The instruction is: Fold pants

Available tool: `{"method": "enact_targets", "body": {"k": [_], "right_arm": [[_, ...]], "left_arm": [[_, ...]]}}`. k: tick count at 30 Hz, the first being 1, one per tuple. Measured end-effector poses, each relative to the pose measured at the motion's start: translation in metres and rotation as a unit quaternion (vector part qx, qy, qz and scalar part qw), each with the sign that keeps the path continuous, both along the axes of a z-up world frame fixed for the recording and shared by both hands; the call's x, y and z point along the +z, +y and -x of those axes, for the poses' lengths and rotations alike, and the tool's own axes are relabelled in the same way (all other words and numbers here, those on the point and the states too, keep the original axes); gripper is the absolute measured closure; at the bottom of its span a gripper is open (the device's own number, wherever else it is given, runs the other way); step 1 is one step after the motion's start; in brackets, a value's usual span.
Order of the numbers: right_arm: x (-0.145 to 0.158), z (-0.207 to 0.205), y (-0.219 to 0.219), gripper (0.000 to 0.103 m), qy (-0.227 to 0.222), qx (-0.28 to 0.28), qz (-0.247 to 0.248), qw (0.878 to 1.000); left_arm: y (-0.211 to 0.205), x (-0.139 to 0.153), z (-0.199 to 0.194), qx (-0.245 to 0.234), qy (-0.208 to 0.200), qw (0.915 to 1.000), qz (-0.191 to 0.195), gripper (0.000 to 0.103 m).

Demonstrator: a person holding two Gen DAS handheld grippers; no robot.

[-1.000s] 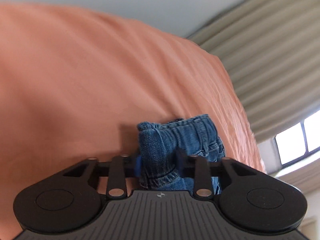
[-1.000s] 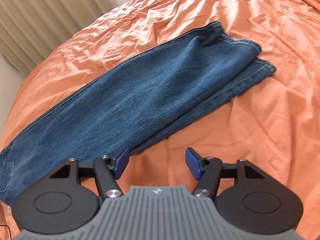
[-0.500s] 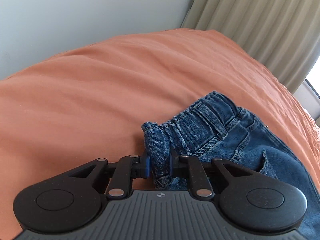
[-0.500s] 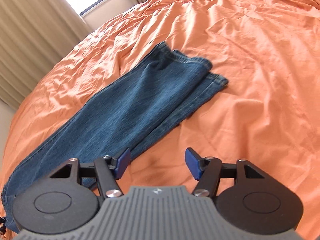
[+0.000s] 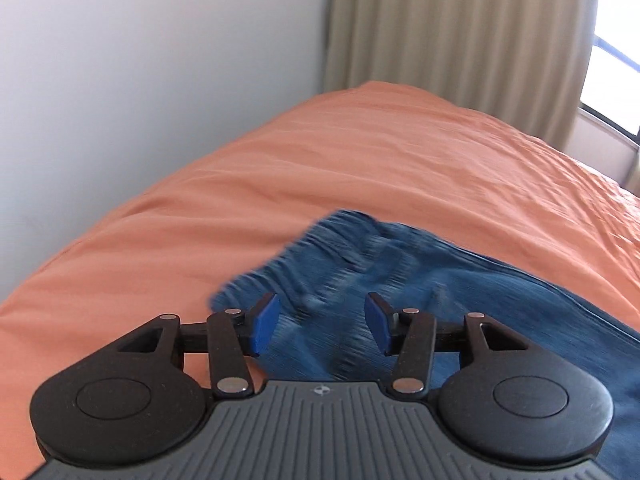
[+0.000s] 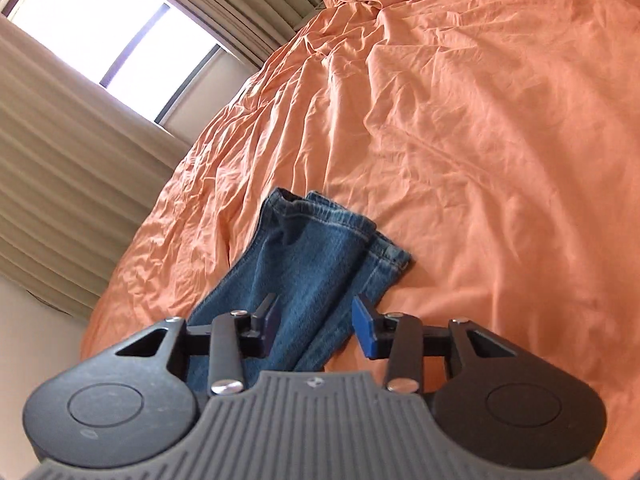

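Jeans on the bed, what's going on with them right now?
A person with a claw in each hand is folding blue jeans on an orange bedsheet. The left claw is over the waistband end, jaws opening, pads clear of the denim. The right claw is over the leg cuffs, jaws closing, nothing gripped yet.

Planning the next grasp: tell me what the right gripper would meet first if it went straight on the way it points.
Probably the jeans' leg: the right gripper, jaws closing with nothing pinched, aims down at the denim short of the hems. Depth is unclear.
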State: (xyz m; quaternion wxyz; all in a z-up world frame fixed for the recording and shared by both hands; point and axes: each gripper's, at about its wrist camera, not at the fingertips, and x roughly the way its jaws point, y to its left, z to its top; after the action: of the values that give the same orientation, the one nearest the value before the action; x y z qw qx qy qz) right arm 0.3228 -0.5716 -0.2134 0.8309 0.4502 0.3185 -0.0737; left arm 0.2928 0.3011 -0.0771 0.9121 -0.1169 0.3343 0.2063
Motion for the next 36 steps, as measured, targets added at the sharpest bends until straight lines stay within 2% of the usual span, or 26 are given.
{"method": "enact_targets", "body": {"k": [4,8,12,13,14,18,20,25,27,31,32,33,34,36], "right_arm": [[-0.025,-0.028,-0.015,0.069,0.006,-0.009,-0.019,1.000],[-0.058,-0.044,-0.028,0.076,0.015,-0.015,-0.052,0.998],[-0.082,-0.047,-0.036,0.095,0.004,-0.025,-0.097,0.995],[-0.081,-0.048,-0.037,0.102,0.000,-0.023,-0.099,0.995],[-0.074,-0.047,-0.036,0.103,-0.007,-0.019,-0.095,0.995],[-0.022,-0.028,-0.036,0.103,-0.089,0.002,-0.065,0.994],[-0.012,-0.022,-0.034,0.103,-0.073,0.011,-0.034,0.997],[-0.050,-0.022,-0.041,0.103,0.002,0.002,-0.041,0.999],[-0.061,-0.026,-0.039,0.103,0.012,0.006,-0.033,0.999],[-0.067,-0.023,-0.045,0.103,0.012,0.000,-0.063,0.998],[-0.065,-0.022,-0.046,0.101,0.013,0.000,-0.066,0.998],[-0.061,-0.019,-0.046,0.094,0.011,-0.001,-0.069,0.998],[-0.057,-0.014,-0.046,0.078,0.007,-0.002,-0.070,0.997],[-0.049,-0.006,-0.044,0.056,0.000,0.001,-0.074,0.997]], "left_arm": [[-0.039,0.000,-0.003,-0.040,0.014,0.9991,0.000,0.047],[-0.061,-0.015,-0.008,-0.050,0.044,0.9978,-0.008,0.048],[-0.069,-0.036,-0.013,-0.039,0.075,0.9963,-0.012,0.049],[-0.071,-0.039,-0.014,-0.037,0.080,0.9959,-0.018,0.049],[-0.072,-0.041,-0.015,-0.036,0.085,0.9955,-0.022,0.049],[-0.072,-0.043,-0.020,-0.030,0.096,0.9946,-0.029,0.049],[-0.073,-0.045,-0.023,-0.030,0.101,0.9939,-0.034,0.049],[-0.075,-0.047,-0.025,-0.029,0.105,0.9931,-0.043,0.049],[-0.076,-0.043,-0.023,-0.034,0.103,0.9929,-0.049,0.049],[-0.081,-0.026,-0.011,-0.058,0.079,0.9946,-0.034,0.049],[-0.083,-0.022,-0.009,-0.063,0.077,0.9946,-0.031,0.049],[-0.086,-0.018,-0.008,-0.072,0.075,0.9943,-0.025,0.049],[-0.091,-0.014,-0.007,-0.083,0.075,0.9935,-0.020,0.049],[-0.101,-0.009,-0.009,-0.107,0.071,0.9916,-0.017,0.049]]}}
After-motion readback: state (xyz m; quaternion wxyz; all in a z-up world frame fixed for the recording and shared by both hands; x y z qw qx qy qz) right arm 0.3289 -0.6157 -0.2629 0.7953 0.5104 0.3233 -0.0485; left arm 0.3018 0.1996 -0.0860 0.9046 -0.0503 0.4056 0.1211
